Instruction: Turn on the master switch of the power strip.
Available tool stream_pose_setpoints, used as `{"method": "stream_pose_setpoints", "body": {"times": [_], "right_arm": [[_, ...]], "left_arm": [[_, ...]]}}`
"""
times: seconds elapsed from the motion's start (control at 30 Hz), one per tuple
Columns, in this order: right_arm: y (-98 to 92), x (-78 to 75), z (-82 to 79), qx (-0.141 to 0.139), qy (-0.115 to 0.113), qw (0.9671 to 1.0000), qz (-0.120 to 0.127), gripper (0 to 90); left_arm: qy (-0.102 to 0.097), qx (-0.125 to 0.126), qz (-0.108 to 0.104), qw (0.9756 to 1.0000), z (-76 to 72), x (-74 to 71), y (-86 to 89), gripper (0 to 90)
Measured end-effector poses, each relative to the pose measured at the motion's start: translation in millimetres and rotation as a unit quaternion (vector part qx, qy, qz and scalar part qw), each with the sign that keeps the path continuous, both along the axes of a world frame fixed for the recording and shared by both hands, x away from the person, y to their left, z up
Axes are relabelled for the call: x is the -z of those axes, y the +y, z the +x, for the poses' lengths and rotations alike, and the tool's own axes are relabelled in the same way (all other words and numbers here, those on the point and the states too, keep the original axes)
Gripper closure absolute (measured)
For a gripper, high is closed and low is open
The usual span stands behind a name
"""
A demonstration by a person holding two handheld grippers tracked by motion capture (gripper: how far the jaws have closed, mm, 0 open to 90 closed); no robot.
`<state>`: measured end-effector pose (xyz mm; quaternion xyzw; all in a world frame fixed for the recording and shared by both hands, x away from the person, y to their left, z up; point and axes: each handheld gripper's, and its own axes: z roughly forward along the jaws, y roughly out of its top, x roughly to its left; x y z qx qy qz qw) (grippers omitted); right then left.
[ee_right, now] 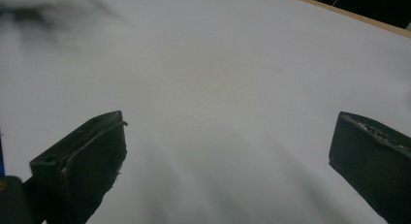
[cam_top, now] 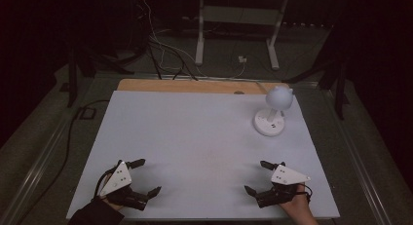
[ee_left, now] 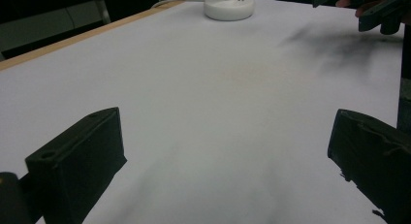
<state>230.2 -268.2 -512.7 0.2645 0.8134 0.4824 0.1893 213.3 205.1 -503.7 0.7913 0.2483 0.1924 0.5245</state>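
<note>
Both the left gripper (cam_top: 146, 177) and right gripper (cam_top: 258, 176) rest wide open and empty, well short of the lamp (cam_top: 272, 110). Nothing is grasped yet. The right one likely reaches toward it next.

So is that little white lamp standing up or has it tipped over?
Upright. The white lamp stands on its round base on the table, its globe head atop the short stem.

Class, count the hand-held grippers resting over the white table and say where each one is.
2: the left hand-held gripper at the near left, the right hand-held gripper at the near right; both open.
</note>
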Motion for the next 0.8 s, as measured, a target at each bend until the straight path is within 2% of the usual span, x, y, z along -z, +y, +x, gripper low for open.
{"method": "stream_pose_setpoints", "body": {"times": [0.17,0.23,0.4,0.47,0.8], "right_arm": [[-2.8,-0.4,3.0,0.003,0.008,1.0,-0.001,0.0],[-0.8,1.2,2.9,-0.006,0.014,0.9998,-0.009,0.0],[3.4,0.8,1.0,-0.021,0.018,0.9996,-0.01,0.0],[2.8,0.3,1.3,-0.021,0.031,0.9993,-0.005,0.0],[5.2,-1.5,0.1,-0.029,0.032,0.999,-0.008,0.0]], "left_arm": [[0.001,0.001,-0.003,1.0,-0.3,-0.1,0.9,0.2],[0.002,0.002,-0.006,1.0,-0.6,-0.3,1.3,0.2],[0.002,0.003,-0.009,0.9999,-0.8,-1.0,1.9,0.3],[0.003,0.004,-0.008,1.0,-1.0,-0.7,1.7,0.2],[0.005,0.009,-0.01,0.9999,-1.5,-0.4,0.8,0.2]]}}
